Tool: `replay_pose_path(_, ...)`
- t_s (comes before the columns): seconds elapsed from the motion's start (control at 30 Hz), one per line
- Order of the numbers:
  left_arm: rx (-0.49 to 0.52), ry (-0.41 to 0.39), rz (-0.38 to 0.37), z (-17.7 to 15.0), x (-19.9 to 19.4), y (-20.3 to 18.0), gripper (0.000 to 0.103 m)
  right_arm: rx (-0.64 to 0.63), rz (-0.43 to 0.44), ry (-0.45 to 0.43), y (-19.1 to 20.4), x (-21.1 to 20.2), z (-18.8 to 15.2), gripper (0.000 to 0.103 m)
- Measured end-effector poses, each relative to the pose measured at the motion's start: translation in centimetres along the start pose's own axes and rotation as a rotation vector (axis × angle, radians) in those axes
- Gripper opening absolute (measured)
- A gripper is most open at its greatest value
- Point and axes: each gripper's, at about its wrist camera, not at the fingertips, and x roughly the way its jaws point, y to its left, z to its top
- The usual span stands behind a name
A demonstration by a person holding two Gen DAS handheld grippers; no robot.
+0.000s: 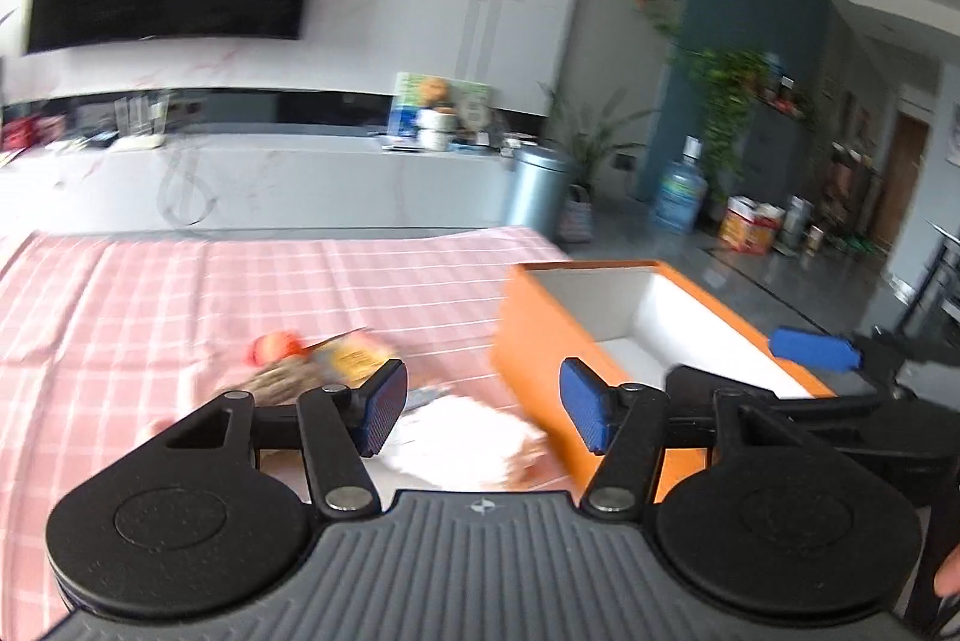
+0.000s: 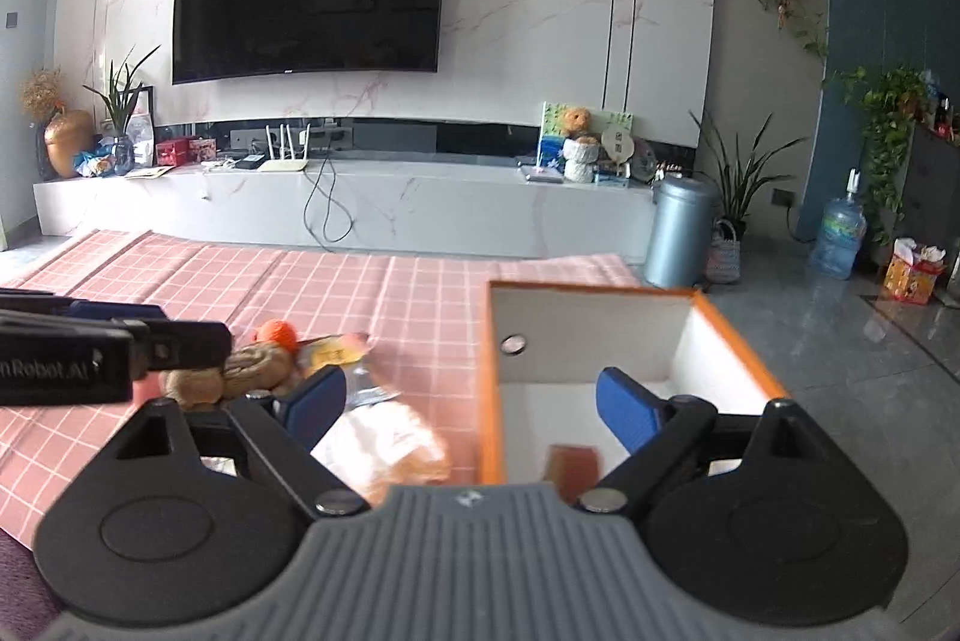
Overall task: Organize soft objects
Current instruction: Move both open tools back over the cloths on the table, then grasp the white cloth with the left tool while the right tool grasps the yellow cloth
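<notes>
Over the pink checked tablecloth (image 2: 384, 293), your right gripper (image 2: 474, 404) stands wide apart and empty, one pad above the white-lined orange box (image 2: 741, 341), where a reddish item (image 2: 573, 464) lies blurred. Your left gripper (image 1: 483, 404) is also spread and holds nothing, tilted downward above a white packet (image 1: 468, 440). The brown plush toy (image 2: 252, 371) and orange ball (image 2: 277, 332) lie left of the box, partly hidden by your left gripper.

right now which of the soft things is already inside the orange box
Only the small reddish packet, lying on the white floor of the orange box. The brown plush, orange ball and white bag lie outside on the pink cloth.
</notes>
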Motion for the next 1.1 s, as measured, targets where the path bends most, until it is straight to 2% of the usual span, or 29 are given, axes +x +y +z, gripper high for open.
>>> replay_pose_path(0.17,-0.110,0.019,0.046,-1.1,-1.0,3.8,0.067,0.035,0.043,0.038,2.4,0.5,-1.6,0.089)
replay_pose_path(0.33,-0.139,0.043,0.091,-3.0,-1.4,6.5,0.063,-0.032,0.053,0.053,5.6,0.9,-3.9,0.089)
replay_pose_path(0.5,-0.147,0.078,0.091,-5.5,-1.4,8.3,0.052,-0.097,0.086,0.134,7.5,2.4,-5.8,0.087)
replay_pose_path(0.7,-0.166,0.125,0.052,-7.5,-0.9,8.7,0.051,-0.076,0.094,0.240,7.7,5.4,-7.1,0.077)
replay_pose_path(0.77,-0.162,0.134,0.031,-7.8,-0.5,8.6,0.051,-0.065,0.085,0.275,7.4,6.2,-7.5,0.070)
replay_pose_path(0.83,-0.151,0.152,-0.008,-8.1,0.0,8.1,0.052,-0.057,0.086,0.311,7.2,7.0,-8.0,0.068)
replay_pose_path(0.9,-0.133,0.174,-0.011,-8.3,0.7,7.7,0.052,-0.036,0.095,0.343,6.8,7.7,-8.3,0.067)
replay_pose_path(0.97,-0.119,0.198,-0.007,-8.7,1.3,7.5,0.057,-0.015,0.097,0.363,6.5,8.3,-8.6,0.067)
replay_pose_path(1.03,-0.113,0.218,0.000,-9.0,1.9,7.4,0.075,0.006,0.088,0.376,6.2,9.1,-8.8,0.068)
replay_pose_path(1.1,-0.094,0.218,0.036,-9.1,2.4,7.4,0.081,0.031,0.080,0.381,5.9,9.8,-8.8,0.068)
